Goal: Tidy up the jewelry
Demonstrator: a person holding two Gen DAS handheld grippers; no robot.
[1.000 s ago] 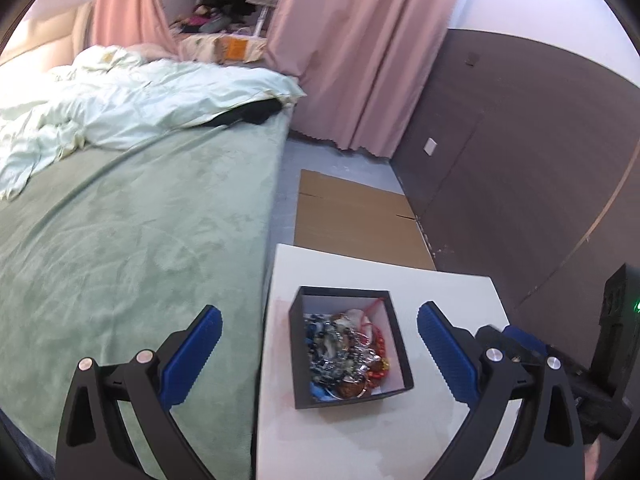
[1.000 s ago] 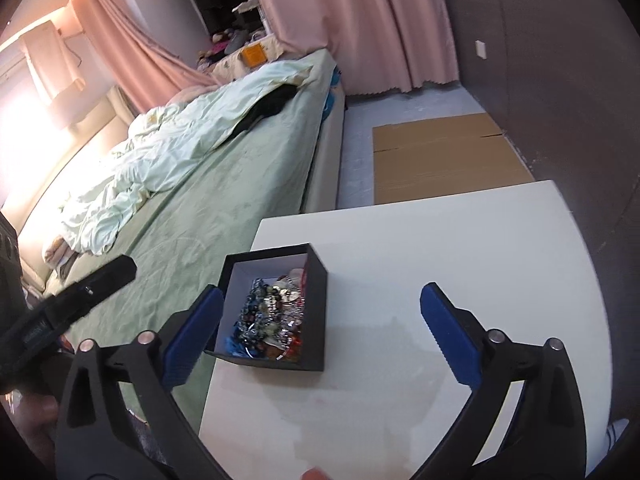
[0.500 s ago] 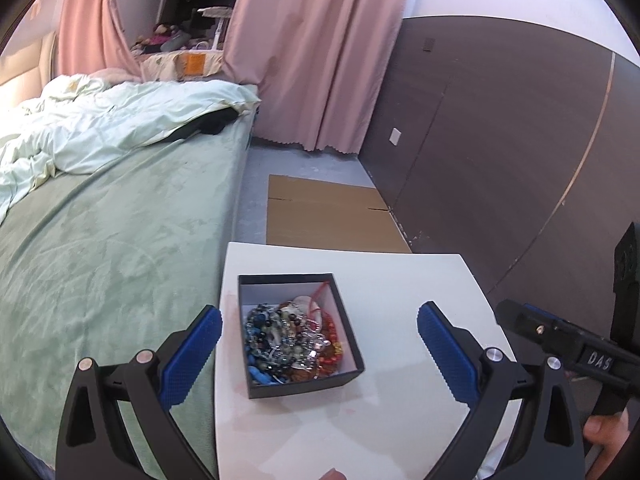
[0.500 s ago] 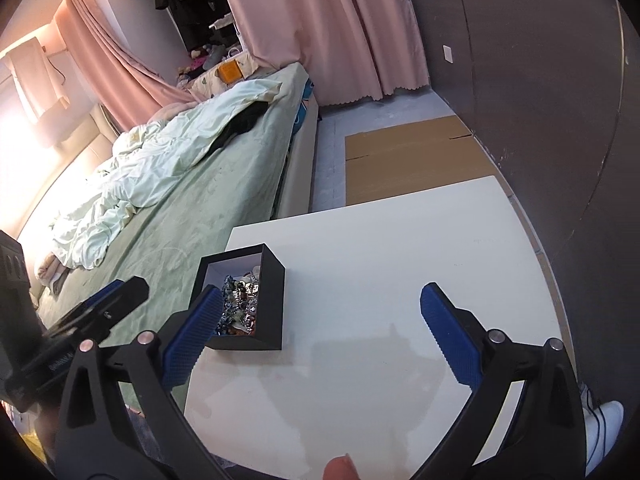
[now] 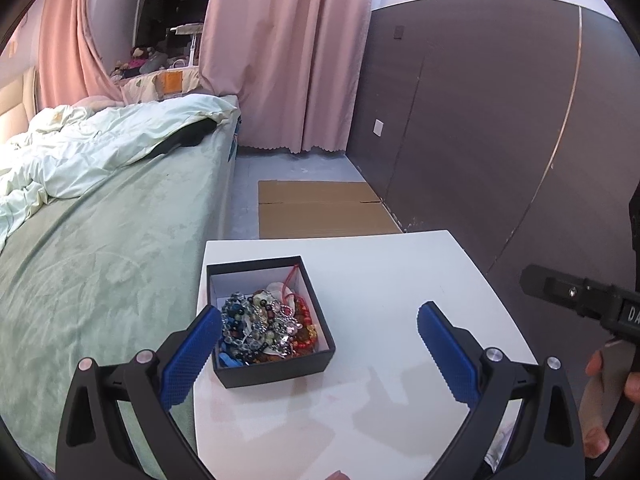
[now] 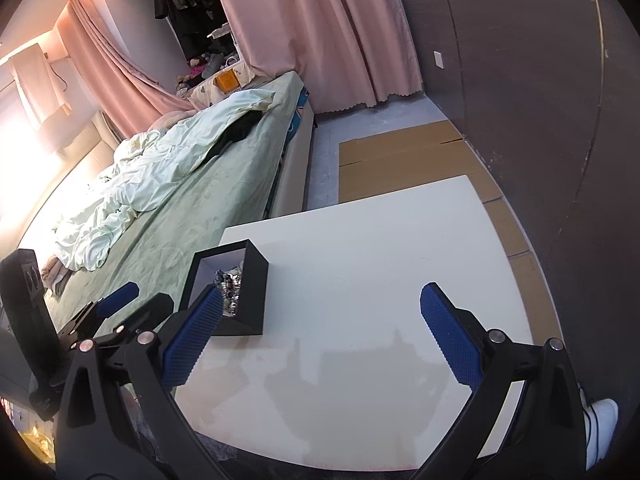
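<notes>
Beside the bed, on our white table [image 5: 400, 280], the black box [image 5: 276, 368] of tangled jewelry [image 5: 266, 326] sits nearer our left gripper [image 5: 320, 354], seemingly just ahead-left, both the left and right gripper [image 6: 326, 338] wide open and empty.

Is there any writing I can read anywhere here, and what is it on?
"DA", white letters cut off at the picture's edge, on the black body of the right gripper seen from the left wrist camera.
The orange label on the bedding at the far end of the bed is too blurred to read.
Nothing else is legible.
</notes>
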